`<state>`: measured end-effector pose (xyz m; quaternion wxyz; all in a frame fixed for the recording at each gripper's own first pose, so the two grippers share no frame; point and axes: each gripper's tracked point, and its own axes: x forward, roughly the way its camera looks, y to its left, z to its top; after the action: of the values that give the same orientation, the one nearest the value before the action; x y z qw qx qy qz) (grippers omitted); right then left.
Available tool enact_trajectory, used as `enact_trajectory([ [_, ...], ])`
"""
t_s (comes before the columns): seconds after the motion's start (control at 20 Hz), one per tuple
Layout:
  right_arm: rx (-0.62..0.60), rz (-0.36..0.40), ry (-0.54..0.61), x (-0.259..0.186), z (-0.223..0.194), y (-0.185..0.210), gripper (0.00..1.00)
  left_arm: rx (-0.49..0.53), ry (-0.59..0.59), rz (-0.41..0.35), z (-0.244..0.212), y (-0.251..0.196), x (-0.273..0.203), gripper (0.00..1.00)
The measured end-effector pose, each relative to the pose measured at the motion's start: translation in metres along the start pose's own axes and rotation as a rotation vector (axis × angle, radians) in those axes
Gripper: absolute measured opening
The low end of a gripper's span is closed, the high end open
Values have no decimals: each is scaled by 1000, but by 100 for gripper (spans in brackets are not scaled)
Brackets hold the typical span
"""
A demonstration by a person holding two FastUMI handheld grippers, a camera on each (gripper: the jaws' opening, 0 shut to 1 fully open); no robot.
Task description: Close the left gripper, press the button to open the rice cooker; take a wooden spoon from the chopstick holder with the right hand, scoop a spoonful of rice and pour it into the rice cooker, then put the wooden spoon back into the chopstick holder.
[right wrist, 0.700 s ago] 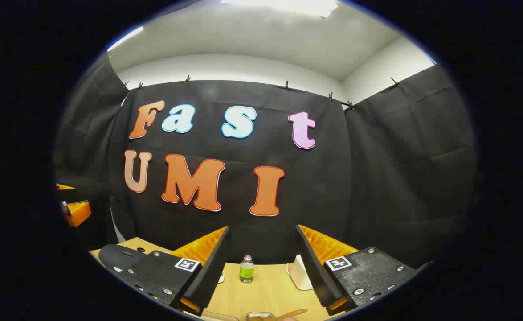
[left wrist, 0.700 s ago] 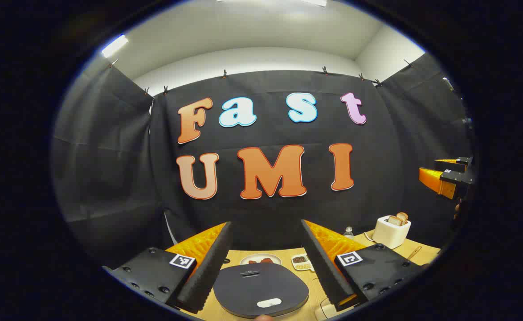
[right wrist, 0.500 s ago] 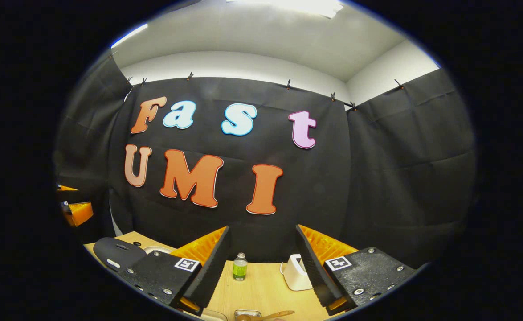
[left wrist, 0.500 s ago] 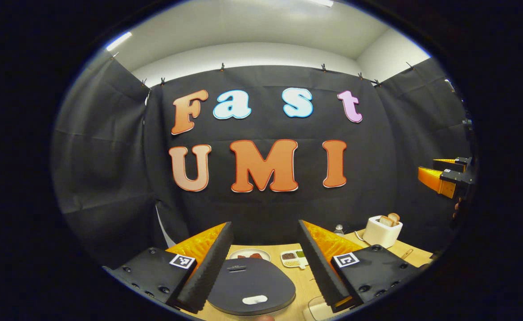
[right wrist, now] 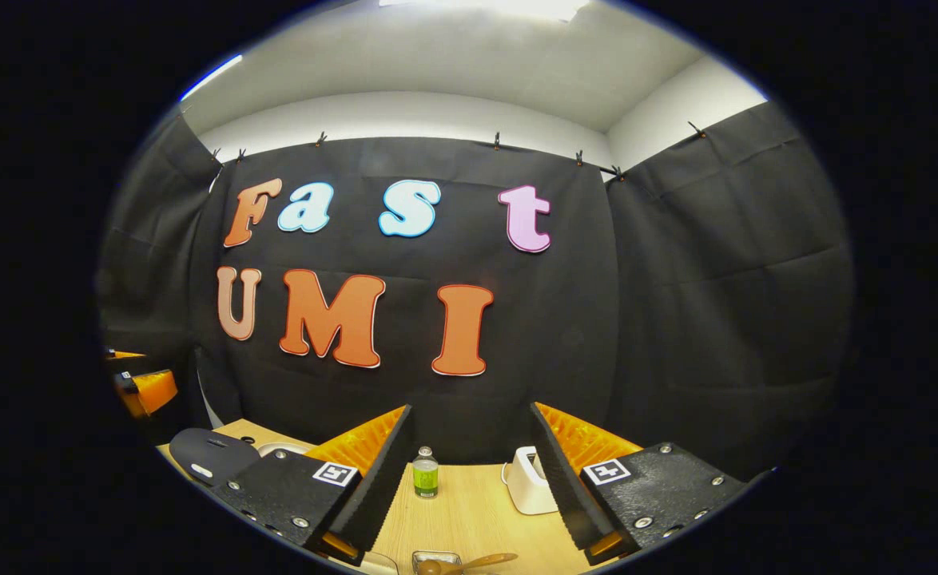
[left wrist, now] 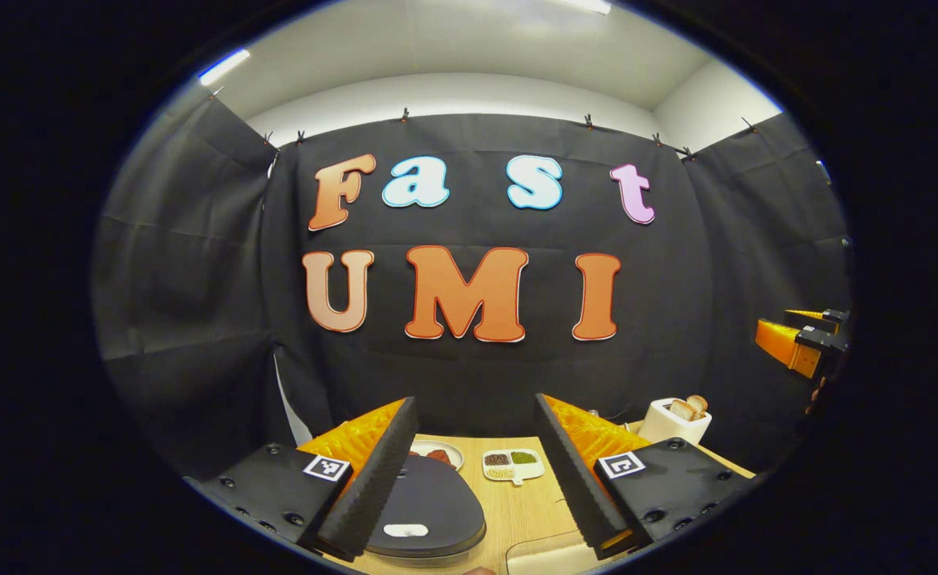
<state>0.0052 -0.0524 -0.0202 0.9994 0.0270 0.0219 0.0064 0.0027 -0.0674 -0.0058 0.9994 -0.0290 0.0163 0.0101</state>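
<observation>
Two grippers hang above a wooden table (left wrist: 517, 511) in a black-curtained booth, both with jaws spread wide and grasping nothing.

Over the last half second the left gripper's (left wrist: 477, 479) view has swung rightward. The rice cooker (left wrist: 425, 511), a dark rounded lid with a pale button (left wrist: 405, 530) at its near edge, has slid from between the fingers to sit partly behind the left finger. The lid remains shut. This probably means the hand is still lining up, and the jaws have yet to clench before pressing the button.

The right gripper (right wrist: 469, 479) has barely moved; the wooden spoon (right wrist: 469, 564) shows a little more fully at the bottom edge, lying across a small metal container (right wrist: 437, 558) that seems to be the chopstick holder.

The left gripper view adds a plate (left wrist: 437, 454), a small divided dish (left wrist: 513, 465), a toaster (left wrist: 677, 419) with bread, and the other gripper far off to the right. The right gripper view adds a small green bottle (right wrist: 425, 473), the toaster close by, and the cooker lid low on the left. Rice for scooping cannot be made out.
</observation>
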Motion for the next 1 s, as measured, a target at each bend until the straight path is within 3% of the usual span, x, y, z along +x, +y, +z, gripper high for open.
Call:
enact_trajectory([
  [0.25, 2, 11, 0, 3, -4, 0, 88, 46, 1, -10, 4, -7, 5, 95],
  [0.3, 8, 7, 7, 3, -5, -1, 98, 51, -1, -10, 6, -6, 4, 95],
  [0.35, 20, 7, 11, 3, -7, 0, 93, 58, -6, -6, 8, -6, 4, 95],
  [0.7, 53, 20, 32, 2, -14, -3, 94, 122, -38, 31, 32, 11, 8, 93],
  [1.0, 16, -5, 14, -1, -11, -15, 94, 106, 68, 56, 18, 27, 17, 20],
])
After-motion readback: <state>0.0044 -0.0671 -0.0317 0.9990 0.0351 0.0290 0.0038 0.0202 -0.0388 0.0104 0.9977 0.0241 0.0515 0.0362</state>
